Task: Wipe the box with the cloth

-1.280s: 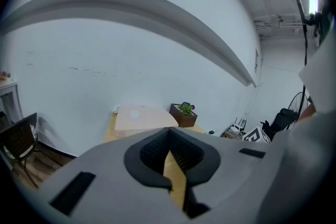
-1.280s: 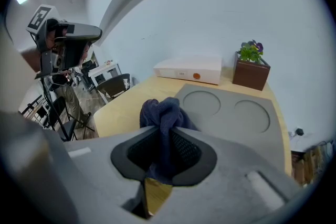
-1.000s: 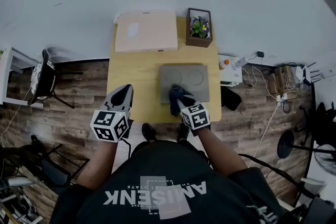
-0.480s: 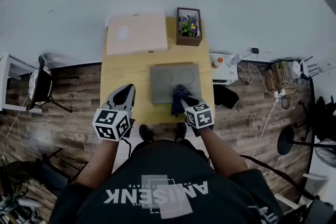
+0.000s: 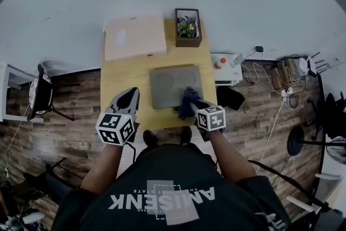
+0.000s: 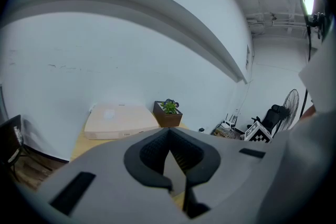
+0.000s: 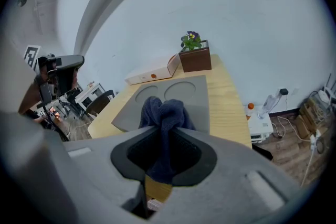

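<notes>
On the yellow table (image 5: 116, 81), near its front edge, lies the grey box (image 5: 162, 97), a flat slab with 2 round recesses in its top. The right gripper (image 7: 167, 131) has its jaws pinched on the dark blue cloth (image 7: 164, 110). A bunched wad stands out past the tips and a tail hangs back between the pads. From the head view the wad sits over the box's near right corner. It probably rests on the top, though neither view confirms contact. The left gripper (image 6: 169, 130) hovers at the table's left front edge with its jaws together on nothing, apart from the box.

The cloth looks soft, limp and light, so it will fold and drag under pressure. Gripped by its middle with the wad leading, as now, it makes a fair wiping pad. The box looks stiff and fairly light, so a firm stroke may slide it on the smooth table. The free left gripper could steady its left edge. The 2 recesses may snag the cloth's folds.
</notes>
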Motion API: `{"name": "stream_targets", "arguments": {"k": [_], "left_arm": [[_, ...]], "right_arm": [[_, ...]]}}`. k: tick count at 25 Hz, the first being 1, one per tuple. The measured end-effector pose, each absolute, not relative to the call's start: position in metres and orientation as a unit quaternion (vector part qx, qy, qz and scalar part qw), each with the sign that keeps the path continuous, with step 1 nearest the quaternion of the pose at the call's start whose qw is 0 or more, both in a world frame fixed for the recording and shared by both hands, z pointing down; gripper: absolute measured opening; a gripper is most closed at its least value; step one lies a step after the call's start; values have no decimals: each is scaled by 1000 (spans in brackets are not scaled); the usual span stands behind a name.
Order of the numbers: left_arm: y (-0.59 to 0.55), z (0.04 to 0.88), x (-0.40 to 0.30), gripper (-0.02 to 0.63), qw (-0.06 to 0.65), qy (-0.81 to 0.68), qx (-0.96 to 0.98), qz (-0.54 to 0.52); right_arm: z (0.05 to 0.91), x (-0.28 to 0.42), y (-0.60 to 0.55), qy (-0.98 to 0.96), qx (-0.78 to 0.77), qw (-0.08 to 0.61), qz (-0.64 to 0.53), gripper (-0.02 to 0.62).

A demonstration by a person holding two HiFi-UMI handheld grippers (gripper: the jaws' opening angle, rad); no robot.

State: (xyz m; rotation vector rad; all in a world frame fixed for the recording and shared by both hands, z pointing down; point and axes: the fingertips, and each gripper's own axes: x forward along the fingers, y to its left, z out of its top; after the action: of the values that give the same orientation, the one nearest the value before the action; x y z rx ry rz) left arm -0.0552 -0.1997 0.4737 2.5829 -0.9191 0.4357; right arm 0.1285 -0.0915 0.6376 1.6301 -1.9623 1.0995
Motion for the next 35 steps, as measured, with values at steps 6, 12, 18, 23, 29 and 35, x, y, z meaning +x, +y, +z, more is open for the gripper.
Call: {"name": "stream_targets", "arguments": {"k": [6,12,18,23,29,35], "left_arm": [[-201,473,-50,2,180,-320,917,155],[-201,473,-45,2,179,-312,920,157],[-203,472,-47,2,179,-309,921,157],[-201,474,-55,2,182,-312,919,156],[-196,478,-60,2,188,-311,919,155],[-184,473,-49,2,183,-305,922,152]], "right_arm": [[637,131,-76,-687,584,180,394,66],[631,120,-65,-704,567,170,391,63],[618,86,-73,-736,532,165,384,61],[607,60,-76,-755,511,150,384,61],[580,61,-75,-763,512,125,374,61],[581,122,-77,-726,565,138,367,61]]}}
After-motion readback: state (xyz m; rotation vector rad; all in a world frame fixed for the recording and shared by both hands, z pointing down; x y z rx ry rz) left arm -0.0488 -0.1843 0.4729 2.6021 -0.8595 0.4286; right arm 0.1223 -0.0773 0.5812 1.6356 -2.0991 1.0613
